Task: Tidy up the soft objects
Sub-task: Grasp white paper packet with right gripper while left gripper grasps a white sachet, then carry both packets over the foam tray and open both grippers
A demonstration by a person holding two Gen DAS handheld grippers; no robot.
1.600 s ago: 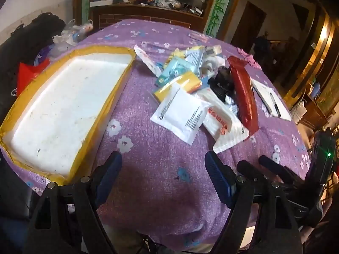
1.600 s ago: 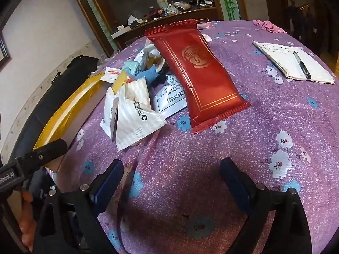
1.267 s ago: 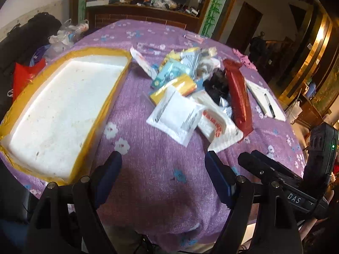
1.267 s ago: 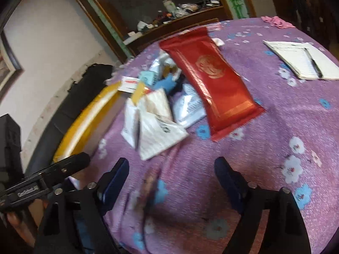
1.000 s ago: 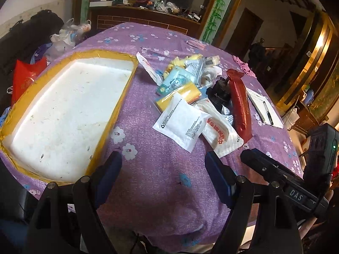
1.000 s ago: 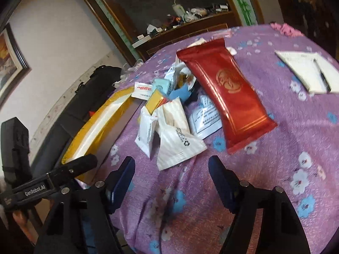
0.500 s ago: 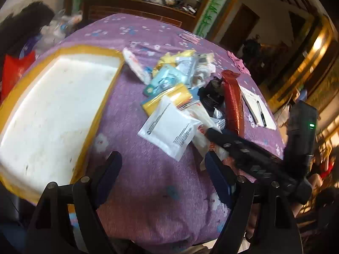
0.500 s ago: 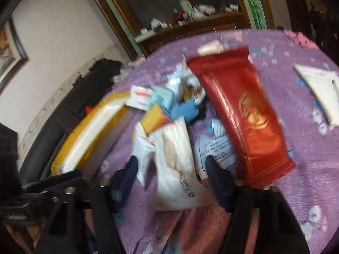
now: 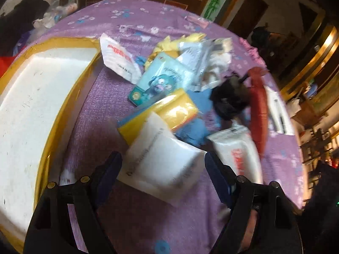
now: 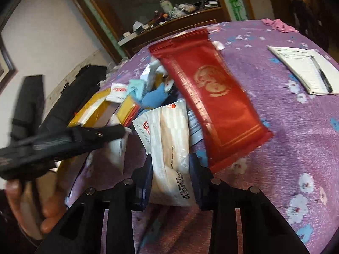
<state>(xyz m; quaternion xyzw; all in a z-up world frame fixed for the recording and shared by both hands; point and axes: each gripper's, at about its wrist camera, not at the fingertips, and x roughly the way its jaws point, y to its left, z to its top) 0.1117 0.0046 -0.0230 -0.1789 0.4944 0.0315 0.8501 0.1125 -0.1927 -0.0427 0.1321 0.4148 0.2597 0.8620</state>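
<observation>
A pile of soft packets lies on the purple flowered tablecloth (image 9: 127, 216). My left gripper (image 9: 163, 169) is open, its fingers on either side of a white packet (image 9: 161, 163). My right gripper (image 10: 170, 169) is shut on a white tissue pack with red print (image 10: 169, 139); the same pack shows in the left wrist view (image 9: 237, 152). A long red packet (image 10: 211, 97) lies just right of it. A yellow packet (image 9: 169, 112) and a light blue cartoon packet (image 9: 161, 80) lie further back.
A white foam tray with a yellow rim (image 9: 34, 110) lies at the left. A notepad with a pen (image 10: 307, 69) lies at the right. A black object (image 9: 228, 99) sits in the pile. A cluttered cabinet (image 10: 169, 10) stands behind the table.
Both grippers moved forward into the pile. The right gripper's jaws closed on the white tissue pack. The left gripper reached the white packet and stays open.
</observation>
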